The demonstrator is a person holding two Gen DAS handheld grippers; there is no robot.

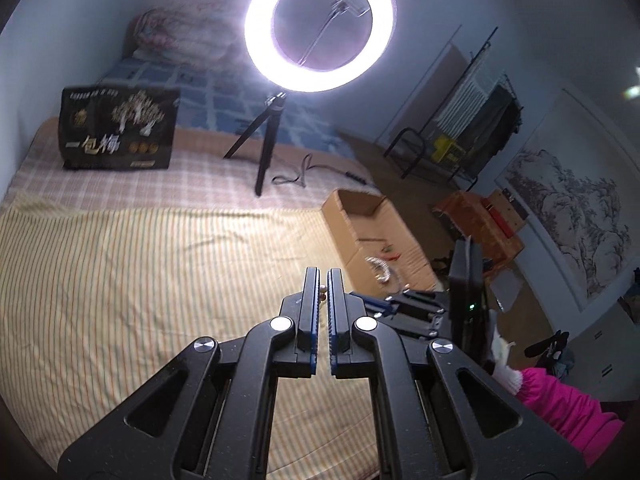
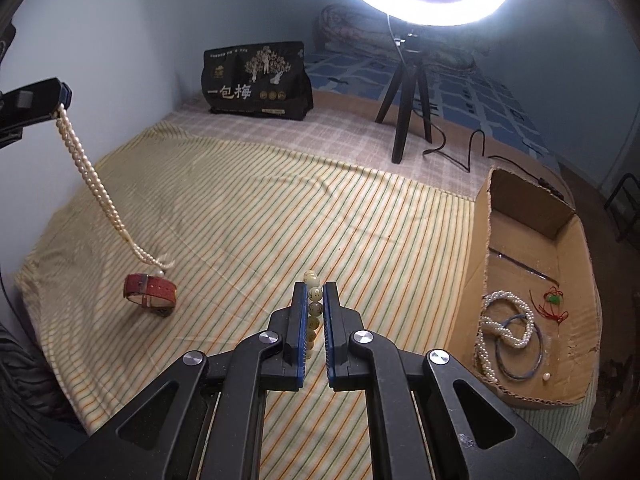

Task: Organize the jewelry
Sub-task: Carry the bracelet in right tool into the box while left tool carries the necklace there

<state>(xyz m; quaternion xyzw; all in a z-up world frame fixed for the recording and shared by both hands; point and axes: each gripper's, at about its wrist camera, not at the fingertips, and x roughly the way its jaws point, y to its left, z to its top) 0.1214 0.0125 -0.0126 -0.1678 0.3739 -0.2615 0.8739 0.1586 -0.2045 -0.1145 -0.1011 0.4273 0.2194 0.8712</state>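
Left gripper (image 2: pixel 60 98) clamped on pearl necklace (image 2: pixel 92 184), right gripper (image 2: pixel 313 292) on bead bracelet (image 2: pixel 313 304).

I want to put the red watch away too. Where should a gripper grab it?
Grab the red watch from above, pinching one side of its strap loop. It lies on its side on the striped cloth, so the band's upper edge stands free. The hanging pearl necklace touches it, so lift that away first.

Ring light (image 1: pixel 320 24) blown-out glare, room beyond dim; fisheye bending, dark vignetted corners; cardboard box (image 1: pixel 376 232) motion-blurred.
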